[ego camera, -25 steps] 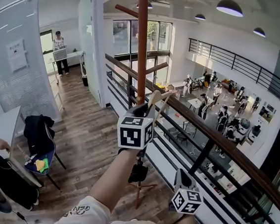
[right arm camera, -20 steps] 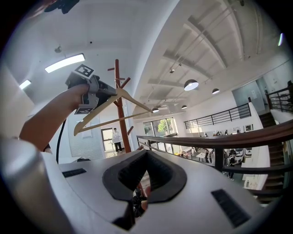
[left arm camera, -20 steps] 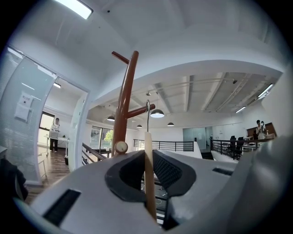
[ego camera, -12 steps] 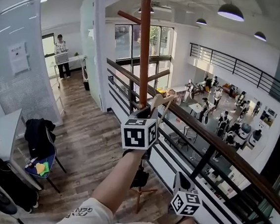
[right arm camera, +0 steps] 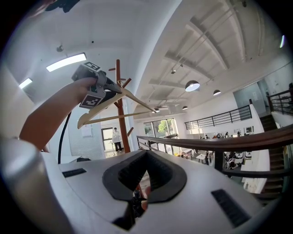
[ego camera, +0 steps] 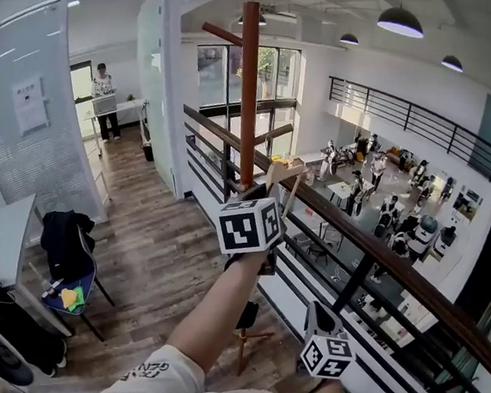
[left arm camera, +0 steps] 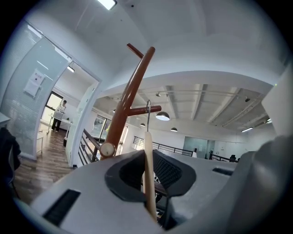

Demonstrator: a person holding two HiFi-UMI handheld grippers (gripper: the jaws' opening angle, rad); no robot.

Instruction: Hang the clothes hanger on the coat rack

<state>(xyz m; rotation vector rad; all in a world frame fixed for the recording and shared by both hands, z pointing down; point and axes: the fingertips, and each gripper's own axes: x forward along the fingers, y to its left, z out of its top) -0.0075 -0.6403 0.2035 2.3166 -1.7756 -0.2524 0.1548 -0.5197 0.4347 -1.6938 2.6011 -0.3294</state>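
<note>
Left tool (left arm camera: 151,183) is pinching the clothes hanger (left arm camera: 147,151) by its wooden body just under the hook (left arm camera: 148,119). The arm is raised and the hanger is held up at the coat rack (left arm camera: 129,93). The hook sits just beside a side peg (left arm camera: 137,110). We cannot tell whether they touch, and we judge the hanger not yet hung. Right tool (right arm camera: 143,180) is low by the body, jaws pressed together on nothing.

Risks (our judgement):
- The pinch is on smooth, rounded wood, so the hanger could pivot in the jaws and turn the hook's mouth off the peg.
- The peg is short with a rounded end, so a shallow catch could slide off on release.
- The rack stands right at the railing (ego camera: 379,252), with an open lower level beyond its edge. A dropped hanger could go over the top rail.

Materials and shapes:
- Hanger: pale bare wood, curved shoulders, thin straight crossbar, slender metal wire hook.
- Rack: round, glossy, reddish-brown post with stubby pegs angled outward.
- Railing: dark wooden top rail on black metal bars.
</note>
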